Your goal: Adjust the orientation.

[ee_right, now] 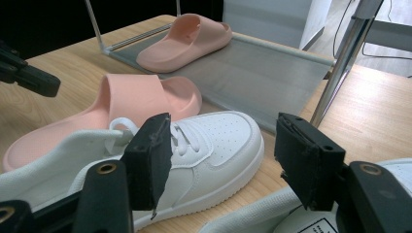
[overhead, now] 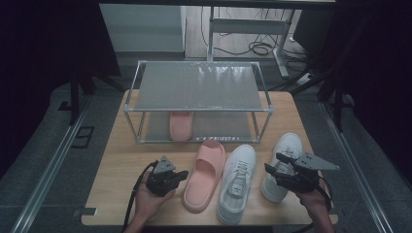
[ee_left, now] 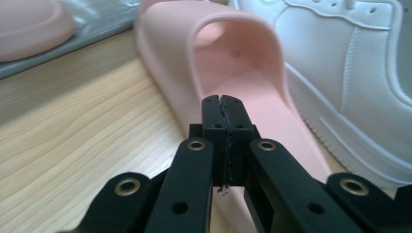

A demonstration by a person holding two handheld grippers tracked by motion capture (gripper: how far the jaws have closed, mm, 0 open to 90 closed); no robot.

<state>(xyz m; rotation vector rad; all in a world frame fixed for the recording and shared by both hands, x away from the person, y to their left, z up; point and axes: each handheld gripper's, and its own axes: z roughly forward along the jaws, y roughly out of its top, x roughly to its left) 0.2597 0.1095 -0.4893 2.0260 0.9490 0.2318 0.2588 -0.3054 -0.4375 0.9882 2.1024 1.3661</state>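
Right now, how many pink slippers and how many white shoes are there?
Pink slippers: 2, one on the table and one on the rack's bottom shelf
White sneakers: 2, one beside the pink slipper and one farther right
Total: 4

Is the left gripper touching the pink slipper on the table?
Cannot tell. In the left gripper view the shut left gripper overlaps the pink slipper, with neither contact nor gap plain.

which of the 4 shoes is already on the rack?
One pink slipper, on the rack's lower shelf. The other pink slipper and both white sneakers still lie on the table.
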